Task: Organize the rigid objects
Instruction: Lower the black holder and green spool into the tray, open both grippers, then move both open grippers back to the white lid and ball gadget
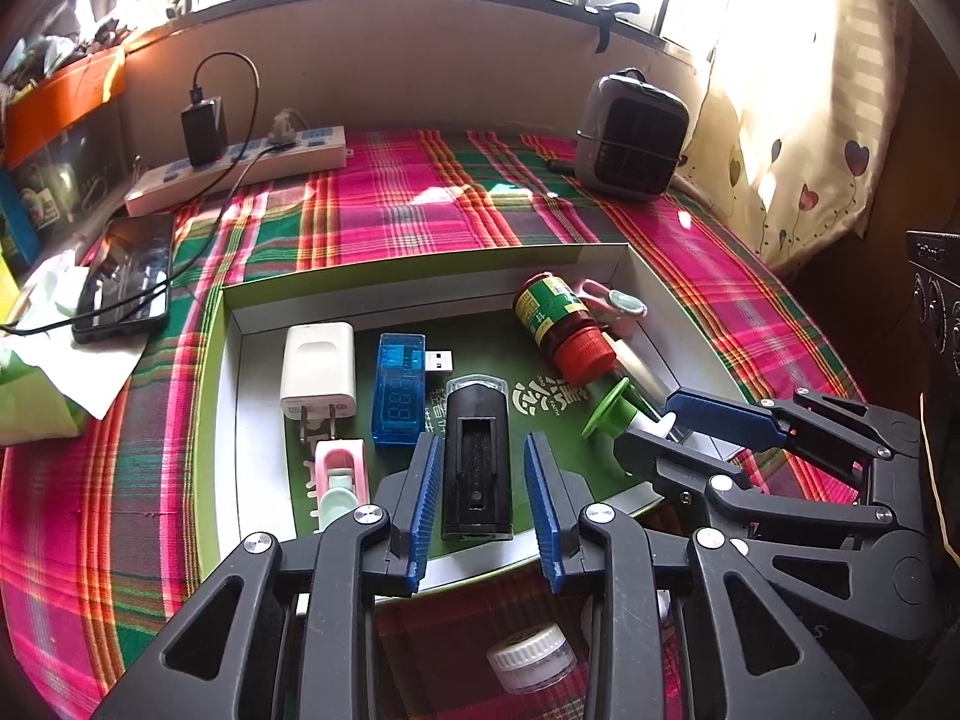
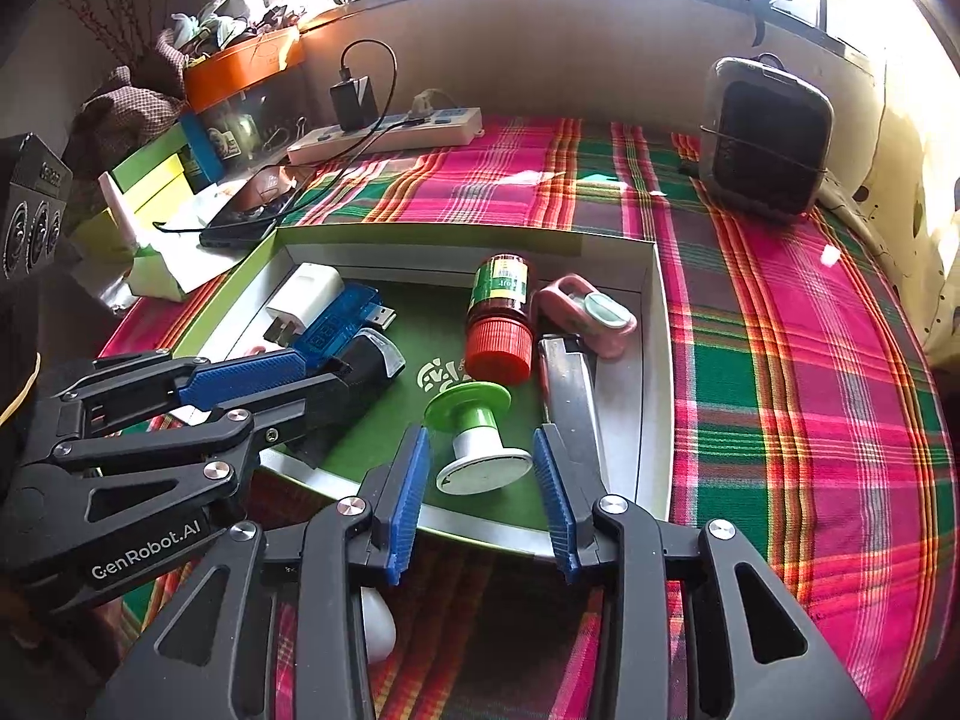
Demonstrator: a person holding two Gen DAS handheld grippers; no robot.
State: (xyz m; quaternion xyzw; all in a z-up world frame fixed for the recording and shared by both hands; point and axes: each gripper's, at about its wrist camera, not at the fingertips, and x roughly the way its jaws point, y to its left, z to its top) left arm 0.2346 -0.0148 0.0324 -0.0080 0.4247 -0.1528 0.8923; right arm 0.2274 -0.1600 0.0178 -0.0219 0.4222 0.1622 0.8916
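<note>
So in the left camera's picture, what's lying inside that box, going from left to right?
White plug → blue USB gadget → black stick between the open left claw's tips → red-capped bottle.

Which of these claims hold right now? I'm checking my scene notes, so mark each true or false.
1. The black device lies between the left gripper fingers, which stand apart from it. True.
2. The red-capped bottle stands upright in the tray. False: it lies on its side.
3. The white charger lies inside the tray beside the blue USB tester. True.
4. The right gripper is shut on the green-and-white piece. False: its fingers are open on either side.
5. The phone lies inside the tray. False: it is on the cloth outside.
</note>
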